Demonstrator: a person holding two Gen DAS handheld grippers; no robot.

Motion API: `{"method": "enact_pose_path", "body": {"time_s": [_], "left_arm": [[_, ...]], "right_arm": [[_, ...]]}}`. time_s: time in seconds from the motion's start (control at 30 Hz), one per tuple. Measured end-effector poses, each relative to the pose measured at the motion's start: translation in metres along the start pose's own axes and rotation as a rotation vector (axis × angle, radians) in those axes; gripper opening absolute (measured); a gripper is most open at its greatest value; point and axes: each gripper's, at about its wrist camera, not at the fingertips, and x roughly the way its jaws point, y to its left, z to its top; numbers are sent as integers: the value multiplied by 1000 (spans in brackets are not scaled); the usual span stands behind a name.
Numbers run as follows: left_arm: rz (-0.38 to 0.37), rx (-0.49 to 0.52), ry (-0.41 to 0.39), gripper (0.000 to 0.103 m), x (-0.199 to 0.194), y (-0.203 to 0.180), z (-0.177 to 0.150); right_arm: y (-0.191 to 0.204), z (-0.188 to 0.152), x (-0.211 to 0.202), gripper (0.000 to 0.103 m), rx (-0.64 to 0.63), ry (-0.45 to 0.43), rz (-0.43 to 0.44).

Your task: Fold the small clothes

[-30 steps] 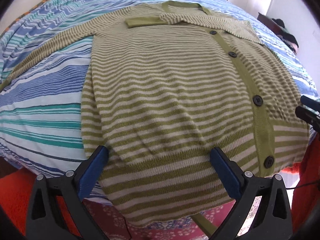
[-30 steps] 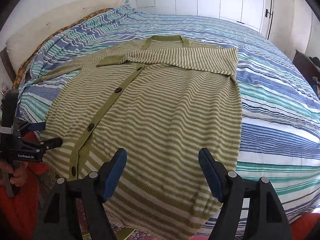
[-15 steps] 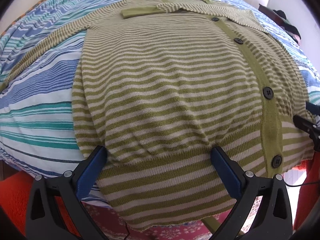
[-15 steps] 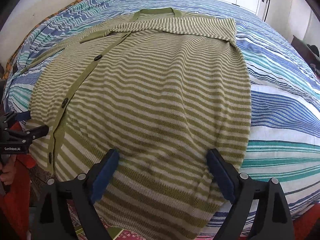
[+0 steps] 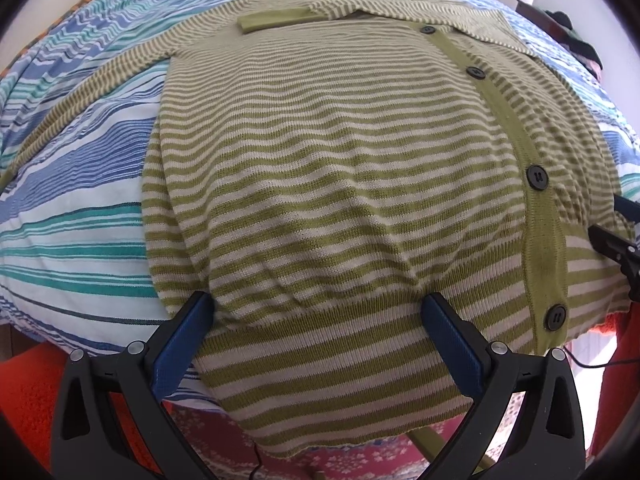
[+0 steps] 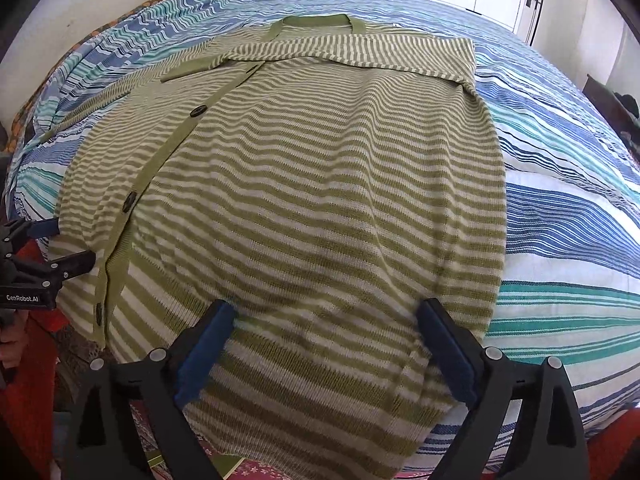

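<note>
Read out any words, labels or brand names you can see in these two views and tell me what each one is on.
"GenRobot.AI": white print on the black body of the left gripper, at the left edge of the right wrist view.
Nothing else is readable: the striped cardigan shows no tag or print, and neither does the striped bedspread.

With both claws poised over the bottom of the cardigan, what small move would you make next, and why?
Probably close both claws on the hem. The left claw and the right claw, whose jaws have just been opening, each stand open astride the cardigan at its hem band, with knit between the pads and nothing pinched yet. One sleeve is already folded across the chest, so lifting the bottom seems next.
</note>
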Motion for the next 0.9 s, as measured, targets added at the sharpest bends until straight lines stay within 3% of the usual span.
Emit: {"method": "enact_pose_path", "body": {"time_s": [0.9], "left_arm": [[7,5,-8,103,0,-2,-1]], "right_arm": [[1,1,1,95,-14,4,-15]]}}
